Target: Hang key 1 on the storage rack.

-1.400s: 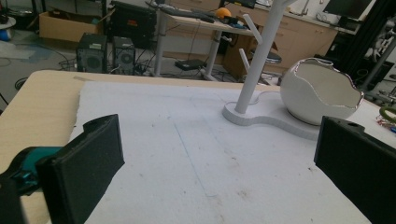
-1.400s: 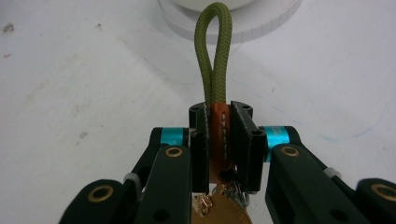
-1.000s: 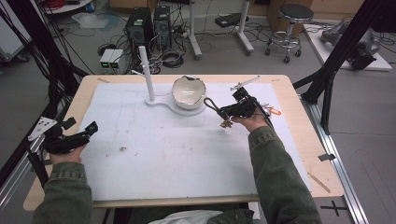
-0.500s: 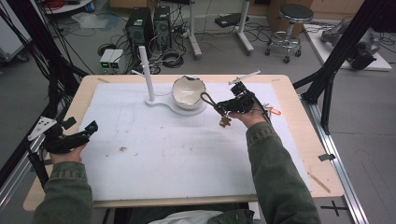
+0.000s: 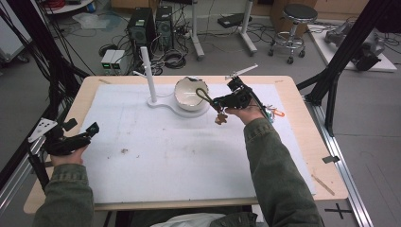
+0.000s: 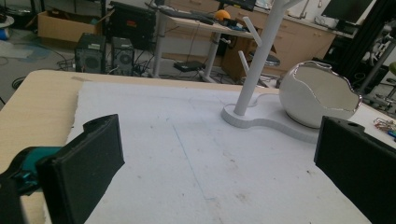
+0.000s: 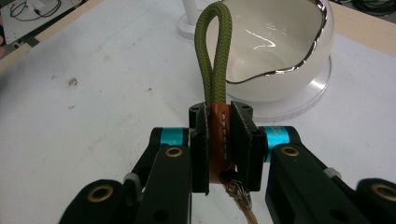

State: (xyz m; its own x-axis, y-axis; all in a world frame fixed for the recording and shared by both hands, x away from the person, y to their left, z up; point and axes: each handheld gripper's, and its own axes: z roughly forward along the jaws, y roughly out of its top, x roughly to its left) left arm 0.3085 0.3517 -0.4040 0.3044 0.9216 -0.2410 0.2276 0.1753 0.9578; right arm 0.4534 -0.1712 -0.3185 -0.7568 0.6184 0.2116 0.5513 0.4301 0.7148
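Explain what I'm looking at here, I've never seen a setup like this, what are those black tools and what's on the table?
A person sits at a table holding a hand-held gripper in each hand; no robot arm is involved. One picture looks down from above; the other two come from cameras riding on each gripper. The left gripper rests near the table's left edge, its fingers wide apart and holding nothing. The right gripper is shut on a keychain: a brown leather tab with a green cord loop standing up. On the white mat sits a white stand with a pole, and a white egg-shaped bowl on its base.
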